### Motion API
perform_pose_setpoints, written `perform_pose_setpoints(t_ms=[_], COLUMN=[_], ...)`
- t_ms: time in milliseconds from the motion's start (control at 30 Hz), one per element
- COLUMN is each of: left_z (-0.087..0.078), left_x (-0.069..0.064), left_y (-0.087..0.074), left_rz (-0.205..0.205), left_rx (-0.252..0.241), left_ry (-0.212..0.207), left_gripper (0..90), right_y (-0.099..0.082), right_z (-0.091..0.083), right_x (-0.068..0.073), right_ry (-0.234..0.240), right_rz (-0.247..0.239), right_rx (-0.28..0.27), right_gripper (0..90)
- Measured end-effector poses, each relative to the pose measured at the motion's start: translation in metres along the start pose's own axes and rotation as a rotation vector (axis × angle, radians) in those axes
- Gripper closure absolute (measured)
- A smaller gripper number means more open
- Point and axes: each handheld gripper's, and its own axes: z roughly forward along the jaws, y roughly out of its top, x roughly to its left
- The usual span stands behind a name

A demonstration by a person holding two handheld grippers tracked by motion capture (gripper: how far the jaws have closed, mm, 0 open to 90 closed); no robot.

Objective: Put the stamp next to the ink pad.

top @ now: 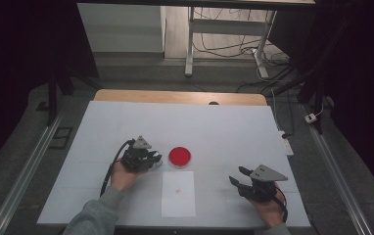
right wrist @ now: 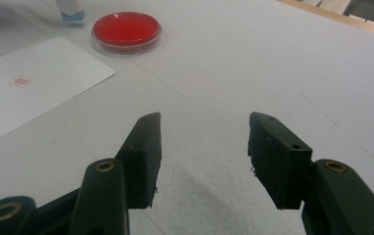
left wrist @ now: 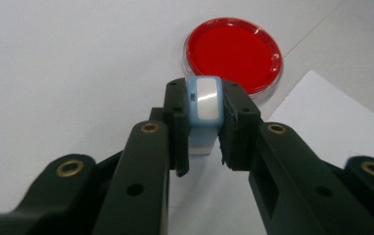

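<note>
L gripper (left wrist: 202, 122) is clamped on a small blue-and-white stamp (left wrist: 203, 105), pads pressing its sides, held just short of the red ink pad dish (left wrist: 234, 54) at 12 o'clock of the jaws. Risk, IMO: stamp sits near the pad tips, so a tilted press could twist it loose or smear the paper (top: 178, 193) at 5 o'clock. R gripper (right wrist: 202, 147) rests with jaws apart, nothing btwn them, on the white table (top: 234, 132).
</note>
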Motion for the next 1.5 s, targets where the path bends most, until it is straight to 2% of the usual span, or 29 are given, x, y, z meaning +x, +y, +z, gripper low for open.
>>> perform_pose_setpoints(t_ms=[67, 400, 500, 667, 800, 900, 1067, 1200, 1500], left_z=[0.003, 0.006, 0.004, -0.003, -0.014, -0.027, -0.049, -0.063, -0.090], left_x=[-0.001, -0.003, -0.002, -0.001, 0.000, -0.001, -0.003, -0.005, -0.002], left_y=[0.000, 0.000, 0.001, 0.001, 0.000, -0.005, -0.017, -0.028, -0.061], left_rz=[0.006, 0.012, 0.007, -0.025, -0.040, -0.034, -0.019, -0.003, -0.041], left_rx=[0.010, -0.003, -0.024, -0.081, -0.128, -0.161, -0.184, -0.183, -0.180], left_ry=[0.005, 0.003, -0.002, -0.005, -0.012, -0.010, -0.030, -0.039, -0.042], left_gripper=[75.4, 70.4, 64.5, 47.7, 36.6, 32.9, 31.8, 31.8, 31.9], right_y=[0.000, 0.000, 0.000, 0.000, 0.000, -0.001, -0.002, -0.001, -0.005], right_z=[0.000, 0.000, 0.000, -0.001, -0.001, -0.002, -0.003, -0.003, -0.005], right_x=[0.000, 0.000, 0.000, 0.000, -0.001, -0.002, -0.005, -0.006, -0.010], right_ry=[0.000, -0.004, -0.004, -0.004, -0.005, -0.001, 0.004, 0.013, 0.043], right_rz=[0.001, 0.002, 0.002, 0.003, 0.004, 0.006, 0.004, -0.006, -0.036], right_rx=[-0.001, 0.000, 0.000, -0.001, 0.000, -0.005, -0.004, -0.015, -0.008], right_gripper=[45.9, 45.8, 45.8, 45.8, 45.8, 45.7, 45.7, 45.7, 45.5])
